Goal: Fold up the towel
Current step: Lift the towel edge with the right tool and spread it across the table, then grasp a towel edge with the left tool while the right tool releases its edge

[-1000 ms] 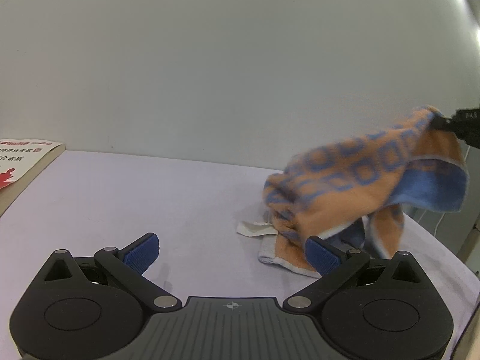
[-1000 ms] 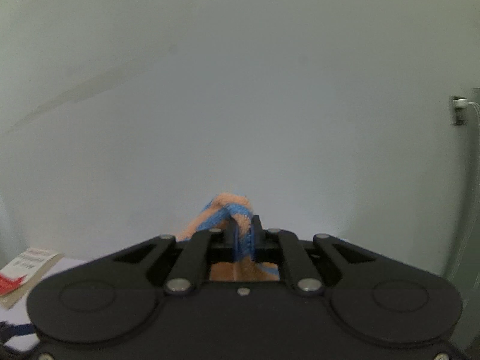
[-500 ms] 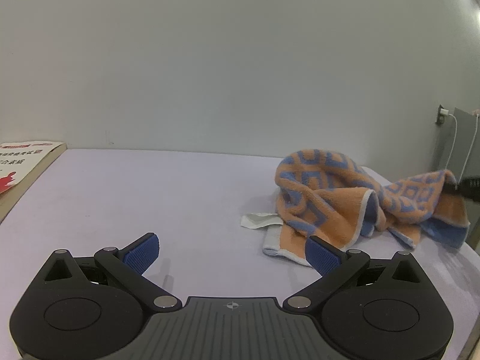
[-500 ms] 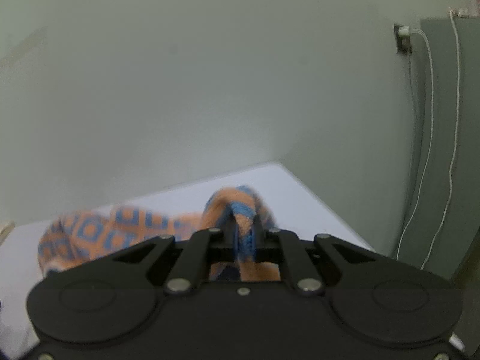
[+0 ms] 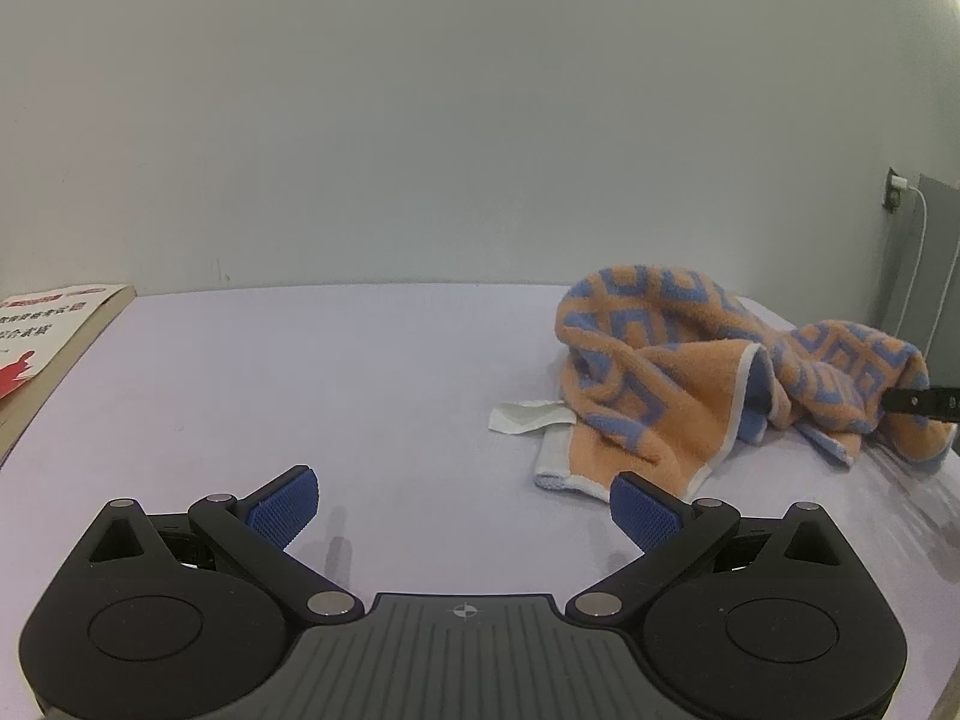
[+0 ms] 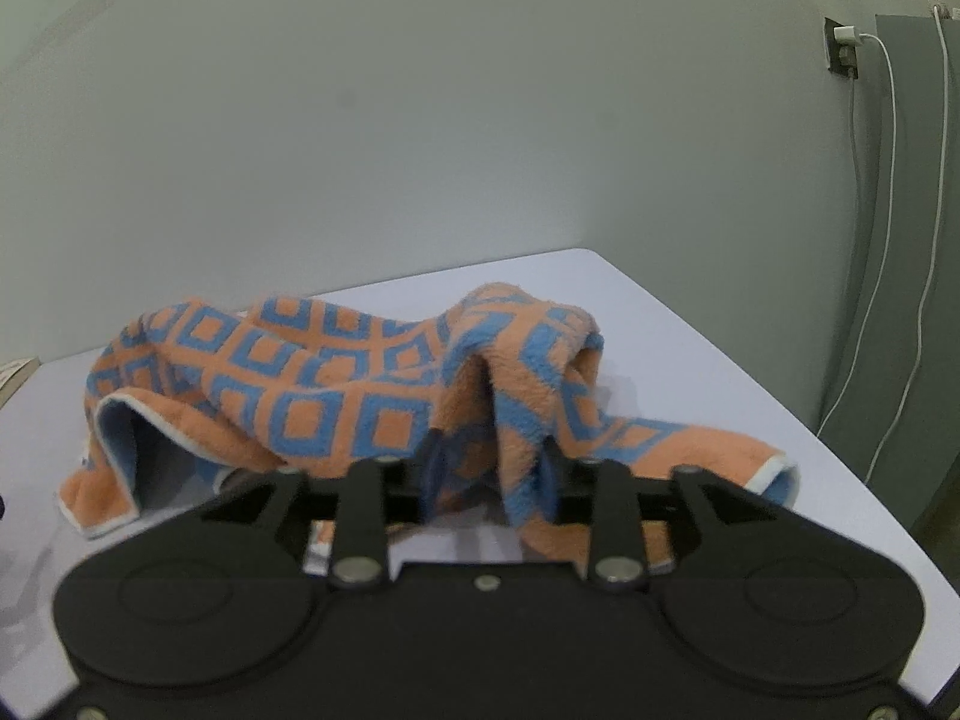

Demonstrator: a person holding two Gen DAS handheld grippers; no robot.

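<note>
pale grey wall [image 5: 420,120] rises behind a lavender table [image 5: 360,372] that fills the ground ahead of both tongs. on the table lies the towel [image 5: 678,372], orange with blue squares and a white hem, crumpled in a long heap ahead and to the right of the left tongs [image 5: 462,501], its near corner just beyond the right blue pad. the left tongs are released, pads spread wide with only bare table between them. in the right wrist view the towel [image 6: 336,384] stretches from the far left across to the right tongs [image 6: 489,471], where a bunched ridge of cloth passes between the 2 fingers; the fingers stand a little apart, and whether they grip the cloth or have let go, i cannot tell. a booklet [image 5: 42,342] with red print sits at the far left edge of the table, well apart from the left tongs. a white tag [image 5: 528,417] pokes out from the towel's left side. a charger [image 6: 843,39] sits in a wall socket at upper right, a white cable [image 6: 888,210] hanging from it.
</note>
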